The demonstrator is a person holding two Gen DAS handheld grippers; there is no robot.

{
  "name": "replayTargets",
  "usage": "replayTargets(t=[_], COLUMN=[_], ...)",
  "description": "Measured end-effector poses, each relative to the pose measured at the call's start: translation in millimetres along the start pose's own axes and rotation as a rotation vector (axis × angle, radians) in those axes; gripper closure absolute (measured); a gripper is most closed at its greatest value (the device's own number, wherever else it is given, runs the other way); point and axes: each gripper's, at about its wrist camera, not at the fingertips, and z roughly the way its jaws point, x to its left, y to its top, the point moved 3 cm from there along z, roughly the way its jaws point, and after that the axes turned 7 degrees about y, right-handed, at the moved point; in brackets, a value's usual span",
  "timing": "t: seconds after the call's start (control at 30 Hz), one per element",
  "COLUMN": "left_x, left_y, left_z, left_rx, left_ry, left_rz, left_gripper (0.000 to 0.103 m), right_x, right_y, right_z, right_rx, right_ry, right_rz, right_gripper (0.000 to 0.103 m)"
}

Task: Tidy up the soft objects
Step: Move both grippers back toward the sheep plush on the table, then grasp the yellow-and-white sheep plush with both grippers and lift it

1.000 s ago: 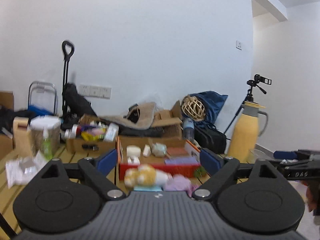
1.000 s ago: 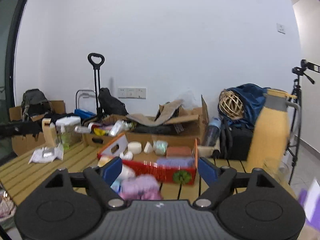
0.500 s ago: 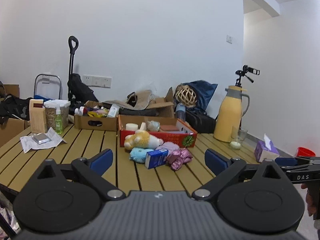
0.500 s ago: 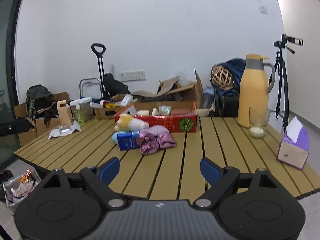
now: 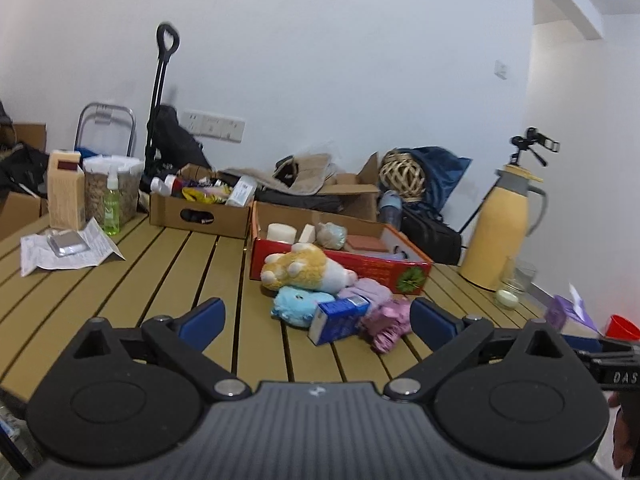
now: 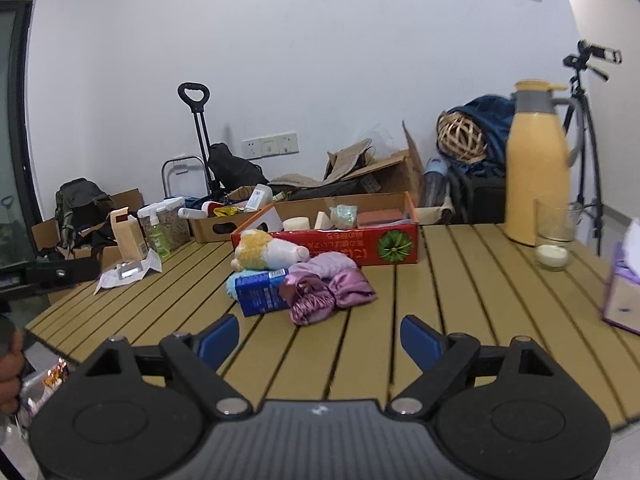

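A pile lies on the slatted wooden table (image 5: 120, 292): a yellow and white plush toy (image 5: 304, 270), a light blue plush (image 5: 298, 306), a blue carton (image 5: 340, 318), lilac cloth (image 5: 370, 292) and a pink satin scrunchie (image 5: 386, 320). Behind it stands a red box (image 5: 356, 268) holding sponges and soft items. My left gripper (image 5: 316, 318) is open and empty, short of the pile. My right gripper (image 6: 320, 338) is open and empty, in front of the scrunchie (image 6: 326, 290), plush (image 6: 268, 254) and carton (image 6: 260, 294).
A yellow thermos (image 6: 536, 176), a glass (image 6: 554, 242) and a tissue box (image 6: 624, 296) stand at the right. A cardboard tray of bottles (image 5: 200, 212), a carton (image 5: 66, 196), a spray bottle (image 5: 111, 210) and paper (image 5: 64, 250) are at the left.
Both grippers have moved closer to the pile on the table after pulling back from it. Both stay open and empty.
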Motion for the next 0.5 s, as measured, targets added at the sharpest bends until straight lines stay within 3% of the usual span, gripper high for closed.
replayTargets(t=[0.23,0.3,0.43,0.5], left_x=[-5.9,-14.9,-22.1,-18.7], left_y=[25.0,31.4,37.6,38.0], left_z=[100.4,134.6,193.4,213.8], left_rx=[0.039,0.051,0.085,0.098], left_ry=[-0.027,-0.034,0.008,0.008], left_rz=[-0.020,0.009,0.019,-0.012], left_gripper=[0.004,0.007,0.029,0.035], right_x=[-24.9,-34.1,-46.9,-53.0], right_y=[43.4,56.1,75.0,78.4], right_z=[105.9,143.7,215.5,243.8], right_rx=[0.006,0.040,0.091,0.113], right_ry=[0.098,0.127,0.171,0.188], right_rz=[0.072,0.122,0.167,0.202], right_gripper=[0.017,0.024,0.032,0.035])
